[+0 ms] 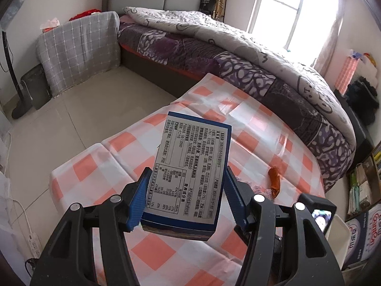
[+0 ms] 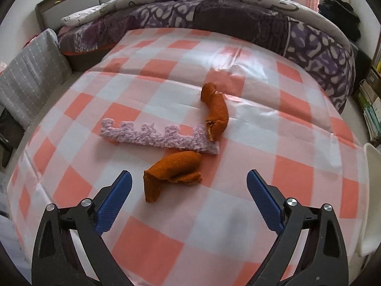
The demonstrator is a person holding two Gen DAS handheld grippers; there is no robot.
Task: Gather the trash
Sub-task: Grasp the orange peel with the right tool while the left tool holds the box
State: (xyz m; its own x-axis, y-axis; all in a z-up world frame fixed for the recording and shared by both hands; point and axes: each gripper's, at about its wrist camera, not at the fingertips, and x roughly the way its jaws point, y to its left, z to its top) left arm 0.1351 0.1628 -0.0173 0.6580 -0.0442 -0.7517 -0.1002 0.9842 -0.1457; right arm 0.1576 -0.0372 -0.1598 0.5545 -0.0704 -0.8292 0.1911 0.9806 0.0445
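Note:
My left gripper (image 1: 188, 178) is shut on a blue food box (image 1: 190, 166) with a white printed label, held above the checked tablecloth (image 1: 100, 166). My right gripper (image 2: 189, 178) is open and empty, low over the same table (image 2: 166, 238). Just ahead of it lies an orange sock (image 2: 173, 171). A second orange sock (image 2: 215, 109) lies farther back, and a lilac fluffy strip (image 2: 157, 135) lies between them. One orange sock also shows in the left wrist view (image 1: 273, 181).
A bed with a purple patterned quilt (image 1: 238, 54) runs behind the table. A grey checked cover (image 1: 78, 47) stands at the left by the floor. A white bin rim (image 2: 371, 190) is at the table's right edge. Shelves with books (image 1: 362, 181) stand at the right.

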